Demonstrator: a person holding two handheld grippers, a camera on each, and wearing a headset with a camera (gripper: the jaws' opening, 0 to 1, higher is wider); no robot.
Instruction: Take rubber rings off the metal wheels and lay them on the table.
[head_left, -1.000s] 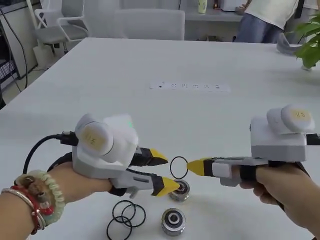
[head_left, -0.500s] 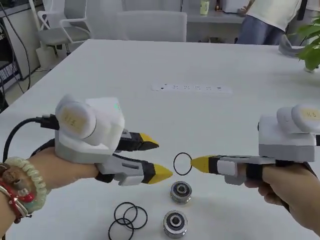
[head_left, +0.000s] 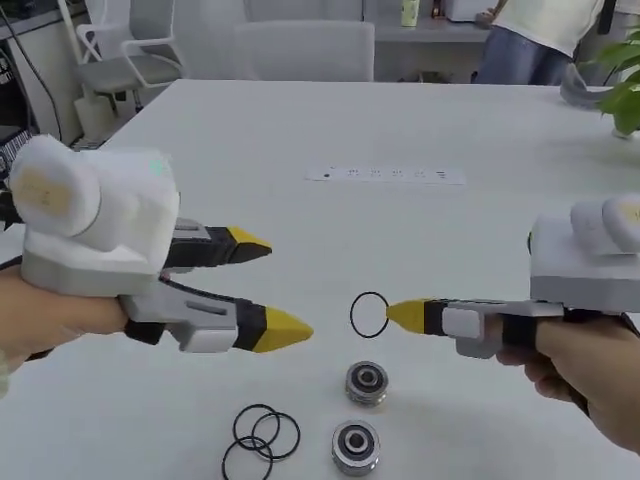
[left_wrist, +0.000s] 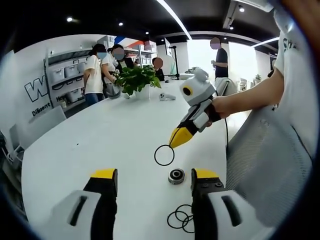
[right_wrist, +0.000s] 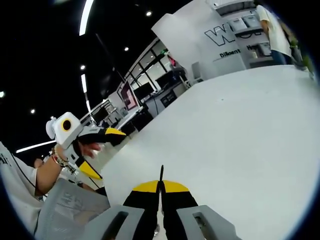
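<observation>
My right gripper (head_left: 392, 313) is shut on a black rubber ring (head_left: 369, 314), which hangs upright off its yellow tips above the table; the ring (left_wrist: 164, 155) is also seen in the left gripper view, and edge-on as a thin black line (right_wrist: 161, 173) in the right gripper view. My left gripper (head_left: 262, 287) stands open and empty to the left of the ring, raised off the table. Two metal wheels (head_left: 366, 383) (head_left: 354, 446) rest on the white table (head_left: 330, 130) below the ring. Three loose rubber rings (head_left: 262, 437) lie overlapping to the left of the nearer wheel.
A white power strip (head_left: 384, 175) lies flat mid-table. Chairs (head_left: 300, 50) stand along the far edge, and a green plant (head_left: 622, 85) sits at the far right. A person (head_left: 540, 35) stands beyond the table.
My left gripper has drawn back to the left and risen, away from the upper wheel. The right gripper keeps the ring held in about the same spot.
</observation>
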